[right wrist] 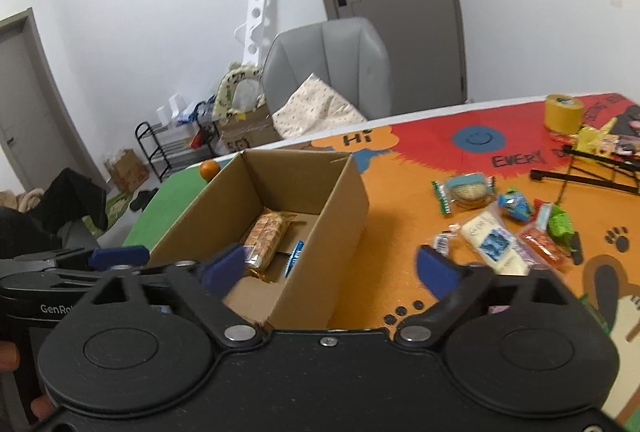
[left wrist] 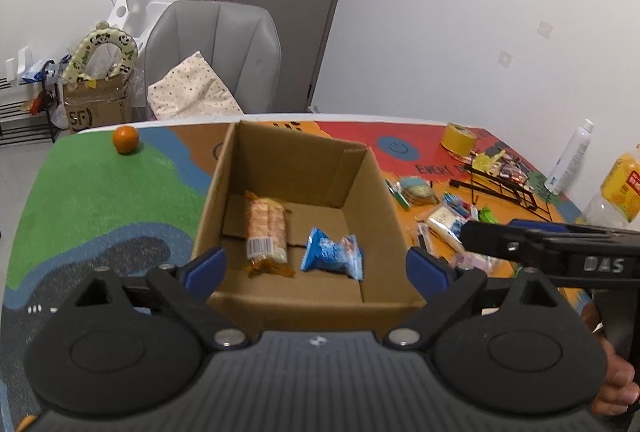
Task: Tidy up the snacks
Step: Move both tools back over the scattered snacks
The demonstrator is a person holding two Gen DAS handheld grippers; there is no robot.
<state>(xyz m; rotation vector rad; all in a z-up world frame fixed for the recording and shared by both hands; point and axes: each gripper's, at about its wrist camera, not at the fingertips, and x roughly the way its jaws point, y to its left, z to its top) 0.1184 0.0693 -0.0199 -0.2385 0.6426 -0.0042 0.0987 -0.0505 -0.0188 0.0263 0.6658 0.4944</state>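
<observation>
An open cardboard box (left wrist: 372, 188) stands on the colourful table mat; it also shows in the right wrist view (right wrist: 340, 232). Inside lie an orange cracker pack (left wrist: 267, 230) and a blue snack packet (left wrist: 334, 252), also seen in the right wrist view as the cracker pack (right wrist: 266, 238) and the blue packet (right wrist: 295, 256). My left gripper (left wrist: 316, 266) is open and empty above the box's near edge. My right gripper (right wrist: 332, 264) is open and empty over the box's near right corner; it shows in the left wrist view (left wrist: 472, 238). Loose snacks (right wrist: 496, 236) lie right of the box.
An orange (left wrist: 125, 139) sits at the mat's far left. A yellow tape roll (right wrist: 564, 112), a black wire rack (right wrist: 588, 172), a white spray bottle (left wrist: 570, 156) and a yellow drink bottle (left wrist: 620, 188) stand at the right. A grey chair (left wrist: 216, 48) stands behind the table.
</observation>
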